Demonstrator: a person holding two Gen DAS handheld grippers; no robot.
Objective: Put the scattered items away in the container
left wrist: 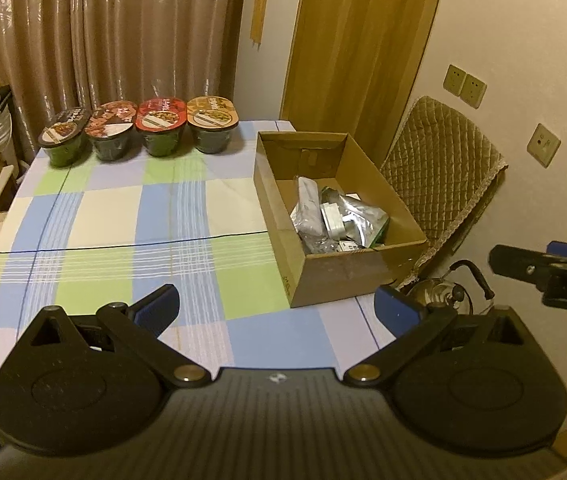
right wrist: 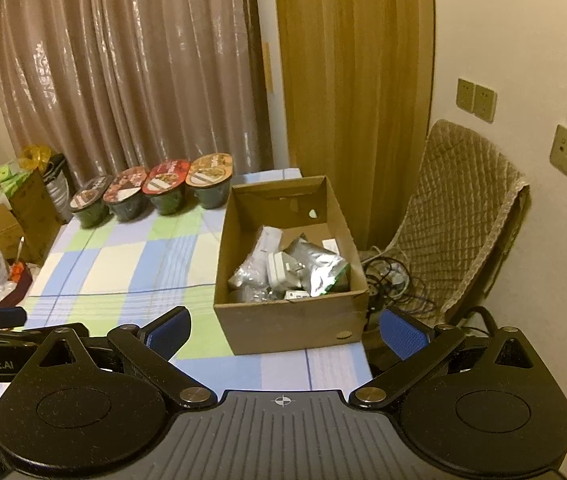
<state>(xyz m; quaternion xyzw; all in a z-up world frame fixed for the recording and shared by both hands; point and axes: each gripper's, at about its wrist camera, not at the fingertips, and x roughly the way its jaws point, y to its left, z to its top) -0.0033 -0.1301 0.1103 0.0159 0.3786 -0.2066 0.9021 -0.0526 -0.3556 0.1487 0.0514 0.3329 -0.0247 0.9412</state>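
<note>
Left wrist view: the left gripper (left wrist: 277, 310) hangs over the checked tablecloth (left wrist: 123, 216), fingers wide apart and holding nothing. Only here does a kettle (left wrist: 441, 294) show, on the floor past the table's right edge, and the right gripper (left wrist: 539, 268) pokes in at the right. Four bowls (left wrist: 139, 130) line the far edge.

Right wrist view: the right gripper (right wrist: 285, 334) is likewise spread and empty. Only here show tangled cables (right wrist: 391, 276) beside the chair (right wrist: 467, 216) and clutter (right wrist: 7, 232) at the left. The box (right wrist: 291, 320) stands at the table's right side, holding a white plug (right wrist: 279, 270), silver pouches (right wrist: 319, 266) and other small items.
</note>
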